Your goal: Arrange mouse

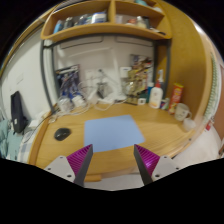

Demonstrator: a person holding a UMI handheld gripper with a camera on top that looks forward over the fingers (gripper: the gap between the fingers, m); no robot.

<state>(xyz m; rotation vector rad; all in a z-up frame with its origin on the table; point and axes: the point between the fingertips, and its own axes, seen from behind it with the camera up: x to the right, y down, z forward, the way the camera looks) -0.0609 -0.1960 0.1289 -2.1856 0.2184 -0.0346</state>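
Note:
A small dark mouse lies on the wooden desk, left of a light blue mouse mat. My gripper is open and empty, held above the desk's front edge. Its two fingers with purple pads stand wide apart. The mat lies just ahead of them and the mouse is ahead and to the left of the left finger.
Bottles and jars stand at the back right of the desk. Clutter and cables sit at the back left. A dark monitor stands at the far left. Shelves hang above.

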